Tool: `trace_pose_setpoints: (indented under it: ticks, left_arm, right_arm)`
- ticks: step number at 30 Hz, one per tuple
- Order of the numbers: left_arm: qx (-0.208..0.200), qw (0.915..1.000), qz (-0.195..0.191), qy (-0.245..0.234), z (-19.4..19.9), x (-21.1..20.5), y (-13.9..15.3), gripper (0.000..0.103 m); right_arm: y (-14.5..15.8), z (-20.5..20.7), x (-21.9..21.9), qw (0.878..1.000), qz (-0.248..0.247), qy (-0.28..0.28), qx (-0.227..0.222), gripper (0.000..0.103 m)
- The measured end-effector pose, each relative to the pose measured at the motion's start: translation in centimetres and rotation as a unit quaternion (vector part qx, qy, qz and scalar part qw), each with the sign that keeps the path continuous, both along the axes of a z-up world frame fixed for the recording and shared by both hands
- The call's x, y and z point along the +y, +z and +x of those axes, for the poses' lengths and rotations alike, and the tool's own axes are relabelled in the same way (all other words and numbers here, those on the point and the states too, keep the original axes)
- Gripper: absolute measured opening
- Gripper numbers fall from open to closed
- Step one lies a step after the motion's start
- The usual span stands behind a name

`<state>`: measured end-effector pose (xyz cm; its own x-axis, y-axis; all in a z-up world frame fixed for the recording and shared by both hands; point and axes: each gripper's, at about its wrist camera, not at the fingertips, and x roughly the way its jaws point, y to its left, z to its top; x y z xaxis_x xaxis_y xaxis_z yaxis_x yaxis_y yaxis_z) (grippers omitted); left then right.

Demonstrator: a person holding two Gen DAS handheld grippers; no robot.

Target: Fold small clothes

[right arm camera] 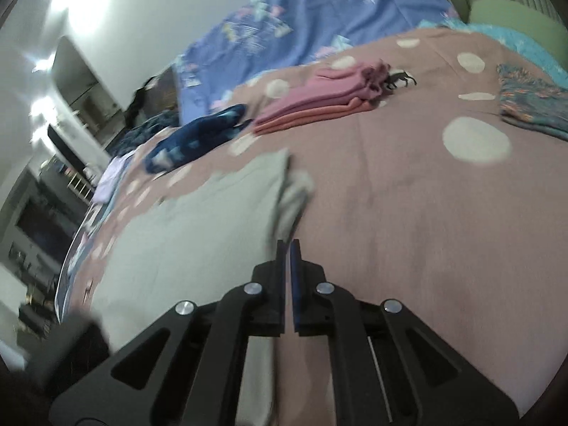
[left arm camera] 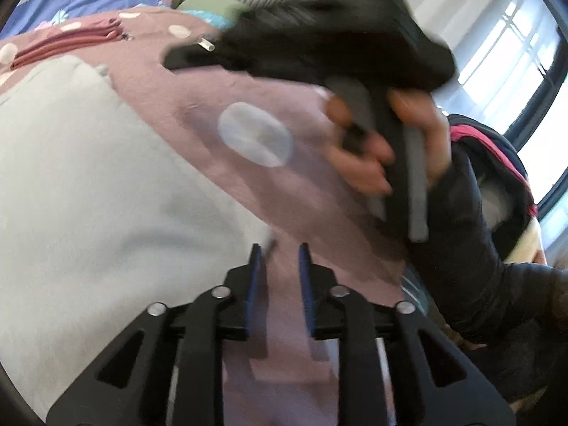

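Mauve white-dotted bedspread (right arm camera: pixel 408 213), mid-task: pink folded stack (right arm camera: pixel 330 99) done upper centre, pale grey-green garment (right arm camera: pixel 198 234) flat lower left, part-folded; left gripper (left arm camera: pixel 278 252) slightly spread, empty; right gripper (right arm camera: pixel 287 245) almost pressed together, empty.

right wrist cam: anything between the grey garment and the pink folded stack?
Only bare polka-dot blanket between the grey garment and the pink folded stack; the navy item sits off to the side. Shows in the right wrist view.

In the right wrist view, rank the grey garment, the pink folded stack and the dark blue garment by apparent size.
1. grey garment, though it lies nearest the camera.
2. pink folded stack.
3. dark blue garment, close to the stack; unsure.
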<state>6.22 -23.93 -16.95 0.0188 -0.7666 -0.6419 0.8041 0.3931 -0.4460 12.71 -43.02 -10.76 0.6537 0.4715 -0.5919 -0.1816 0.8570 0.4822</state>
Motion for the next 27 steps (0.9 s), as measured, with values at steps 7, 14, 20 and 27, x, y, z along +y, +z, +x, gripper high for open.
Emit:
trace_pose_setpoints:
  ticks: [7, 14, 20, 27]
  left_arm:
    - [-0.032, 0.9963, 0.003, 0.079, -2.1, 7.4, 1.1, 0.035]
    - [-0.094, 0.9626, 0.011, 0.254, -4.2, 21.2, 4.2, 0.046]
    - [-0.112, 0.8995, -0.013, 0.422, -7.7, 33.7, 5.8, 0.055]
    - [-0.110, 0.8630, -0.031, 0.492, -12.2, 41.3, 4.8, 0.055]
  right_arm:
    - [-2.3, -8.7, 1.4, 0.997, 0.068, 0.036, 0.026, 0.012]
    - [-3.9, -9.7, 3.4, 0.996, -0.023, -0.023, 0.083, 0.004]
    - [2.4, -10.4, 10.6, 0.993, -0.117, 0.018, -0.025, 0.032]
    - [3.3, -12.4, 27.4, 0.962, -0.175, 0.194, -0.081, 0.041]
